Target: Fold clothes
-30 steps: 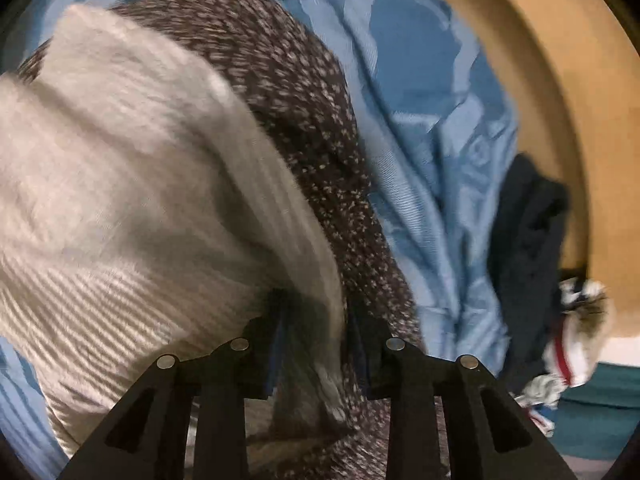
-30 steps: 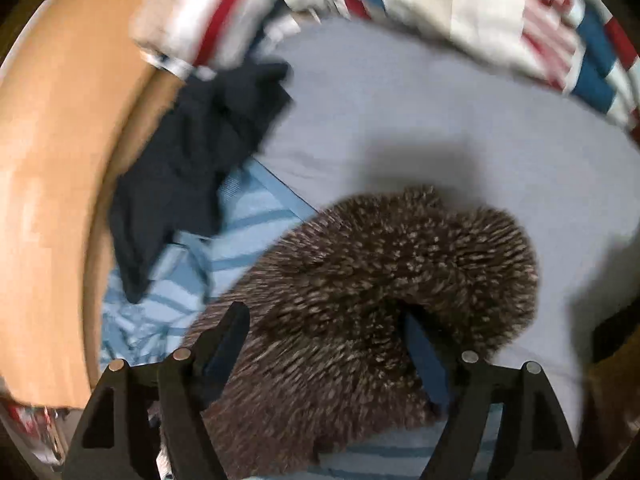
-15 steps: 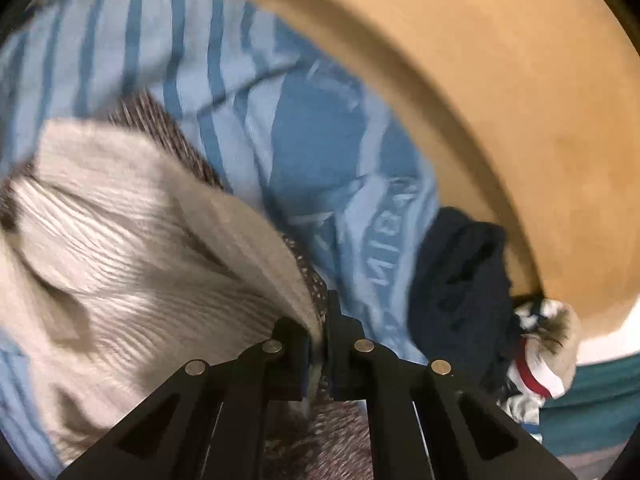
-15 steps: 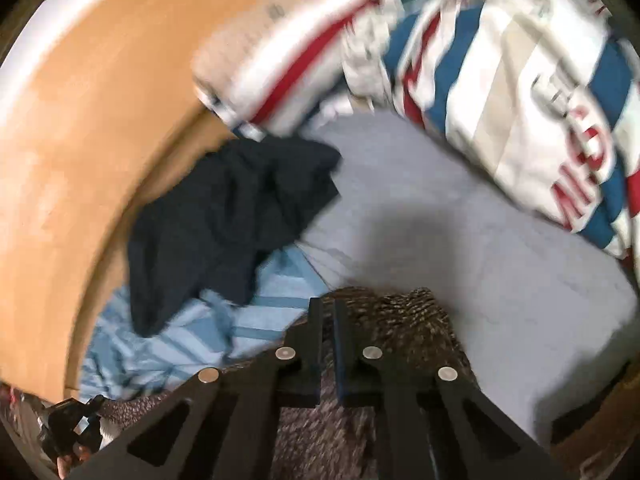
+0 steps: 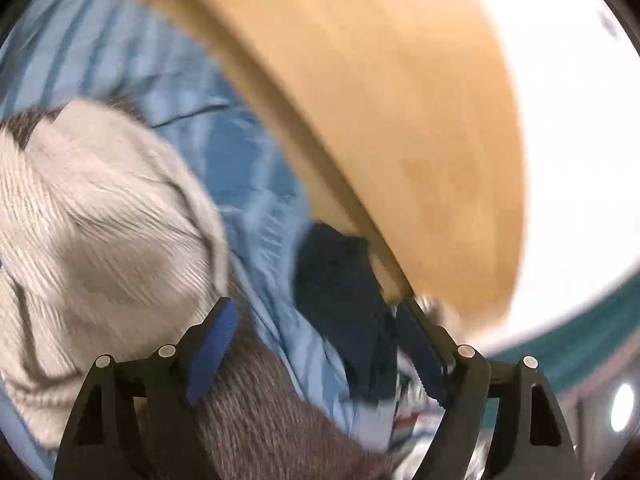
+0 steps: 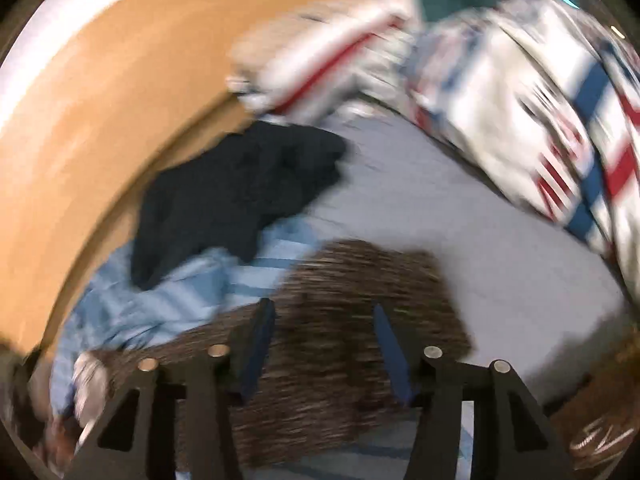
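A brown speckled garment (image 6: 352, 320) lies spread on the grey bed sheet (image 6: 460, 208), partly over a light blue striped shirt (image 6: 172, 300). My right gripper (image 6: 324, 316) hovers just above it, open, with nothing between the fingers. In the left wrist view the same garment shows its pale ribbed inner side (image 5: 100, 220) and a brown strip (image 5: 272, 412) below. My left gripper (image 5: 316, 320) is open over the blue striped shirt (image 5: 240, 168), holding nothing. Both views are blurred by motion.
A dark navy garment (image 6: 240, 196) lies bunched against the wooden bed frame (image 6: 100, 92), also in the left wrist view as a navy garment (image 5: 340, 280) beside the wooden frame (image 5: 400, 100). Red, white and blue bedding (image 6: 540, 120) is piled at the far right.
Both grippers were shut on the brown garment half a second ago and now stand open, having let it go. The garment lies flatter, and both cameras have swung upward.
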The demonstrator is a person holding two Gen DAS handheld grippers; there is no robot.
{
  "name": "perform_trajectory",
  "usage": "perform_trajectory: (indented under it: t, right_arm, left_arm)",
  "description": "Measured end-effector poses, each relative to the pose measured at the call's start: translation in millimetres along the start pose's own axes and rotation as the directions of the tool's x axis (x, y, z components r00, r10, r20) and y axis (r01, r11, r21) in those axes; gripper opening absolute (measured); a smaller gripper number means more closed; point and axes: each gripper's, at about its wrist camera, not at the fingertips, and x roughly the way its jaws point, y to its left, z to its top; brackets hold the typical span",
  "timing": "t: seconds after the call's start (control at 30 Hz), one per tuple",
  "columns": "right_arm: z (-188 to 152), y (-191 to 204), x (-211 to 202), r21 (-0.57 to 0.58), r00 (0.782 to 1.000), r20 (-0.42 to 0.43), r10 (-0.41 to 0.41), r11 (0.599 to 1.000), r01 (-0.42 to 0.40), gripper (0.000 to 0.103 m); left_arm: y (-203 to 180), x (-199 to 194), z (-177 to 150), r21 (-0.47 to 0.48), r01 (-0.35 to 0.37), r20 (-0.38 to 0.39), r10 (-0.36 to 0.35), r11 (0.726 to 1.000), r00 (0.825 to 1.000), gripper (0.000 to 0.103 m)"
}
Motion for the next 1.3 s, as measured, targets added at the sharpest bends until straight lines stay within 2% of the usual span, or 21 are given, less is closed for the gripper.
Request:
perform_trajectory:
  t: [0.03,0.1,0.13,0.2,0.23,0.3,0.33,0.4,0.43,0.5,0.63,0.67,0.77,0.8,0.97,1.0,1.03,1.07,1.1,1.17,1.3]
  right_arm:
    - [3,-8,9,0.016,0.999,-0.026,0.021,1.0,-0.02,0.039]
    - [6,-24,28,0.042,0.997,-0.074,0.025,0.999,-0.022,0.028]
    - [7,-31,38,0.048,0.995,-0.095,-0.006,0.999,0.011,0.021]
    - [8,-46,56,0.073,0.991,-0.129,-0.041,0.996,0.051,0.02]
    - [9,-54,61,0.098,0.99,-0.136,-0.034,0.994,0.047,0.02]
    - [7,-61,59,0.125,0.991,-0.127,-0.029,0.991,0.045,0.02]
    - [3,-58,44,0.117,0.994,-0.101,-0.037,0.992,0.049,0.024]
    - [-4,-52,16,0.103,0.997,-0.048,-0.052,0.993,0.057,0.035]
    - [-8,-49,1,0.096,0.998,-0.022,-0.059,0.994,0.061,0.049]
    - [-16,-43,-27,0.082,0.997,0.031,-0.073,0.994,0.07,0.063]
    - [-43,-55,-11,0.161,0.992,-0.12,0.037,0.987,-0.017,0.07]
    - [-47,-61,4,0.211,0.983,-0.167,0.078,0.977,-0.041,0.07]
    - [-54,-74,44,0.335,0.961,-0.227,0.16,0.939,-0.078,0.069]
    - [-55,-77,56,0.368,0.958,-0.227,0.176,0.926,-0.083,0.07]
    - [-46,-81,73,0.406,0.95,-0.139,0.279,0.891,-0.202,0.073]
    - [-42,-81,73,0.391,0.951,-0.134,0.278,0.897,-0.207,0.07]
    - [-37,-81,73,0.376,0.953,-0.138,0.269,0.905,-0.2,0.053]
    - [-33,-82,70,0.364,0.955,-0.13,0.267,0.909,-0.205,0.035]
    - [-27,-84,66,0.352,0.956,-0.117,0.27,0.911,-0.214,0.032]
    - [-17,-90,52,0.361,0.955,-0.084,0.286,0.902,-0.239,0.025]
    - [0,-77,25,0.304,0.96,-0.038,0.278,0.918,-0.254,0.024]
  left_arm:
    - [-11,11,-13,0.089,-0.023,-0.064,0.029,0.996,0.997,0.077]
    - [-4,36,-39,0.178,-0.094,-0.191,0.128,0.979,0.973,0.041]
    - [4,49,-52,0.212,-0.13,-0.251,0.183,0.968,0.951,0.035]
    - [47,72,-74,0.15,-0.246,-0.314,0.282,0.958,0.907,0.013]
    - [68,76,-77,0.088,-0.278,-0.325,0.291,0.957,0.9,0.002]
    - [98,70,-71,-0.111,-0.218,-0.323,0.173,0.97,0.93,0.003]
    - [101,67,-66,-0.153,-0.221,-0.343,0.158,0.963,0.926,0.003]
    - [89,54,-56,-0.117,-0.233,-0.341,0.181,0.965,0.922,0.003]
    - [82,47,-52,-0.082,-0.224,-0.32,0.187,0.971,0.929,0.003]
    - [69,26,-47,-0.01,-0.192,-0.265,0.182,0.981,0.947,0.003]
    - [89,-19,-54,-0.059,-0.213,-0.231,0.194,0.975,0.953,0.008]
    - [98,-27,-59,-0.099,-0.231,-0.222,0.205,0.968,0.953,0.016]
    - [138,-44,-66,-0.308,-0.244,-0.173,0.198,0.919,0.965,0.07]
    - [149,-49,-70,-0.382,-0.211,-0.142,0.169,0.9,0.975,0.071]
    - [161,-47,-71,-0.473,-0.134,-0.057,0.121,0.871,0.991,0.071]
    - [160,-41,-68,-0.473,-0.139,-0.048,0.132,0.87,0.99,0.071]
    - [161,-38,-64,-0.48,-0.141,-0.034,0.142,0.866,0.989,0.069]
    - [162,-37,-59,-0.496,-0.147,-0.014,0.161,0.856,0.987,0.054]
    - [164,-38,-52,-0.505,-0.177,0.002,0.206,0.845,0.979,0.03]
    - [167,-43,-34,-0.494,-0.258,0.008,0.301,0.83,0.954,0.012]
    - [147,-67,10,-0.362,-0.293,0.048,0.332,0.885,0.942,0.011]
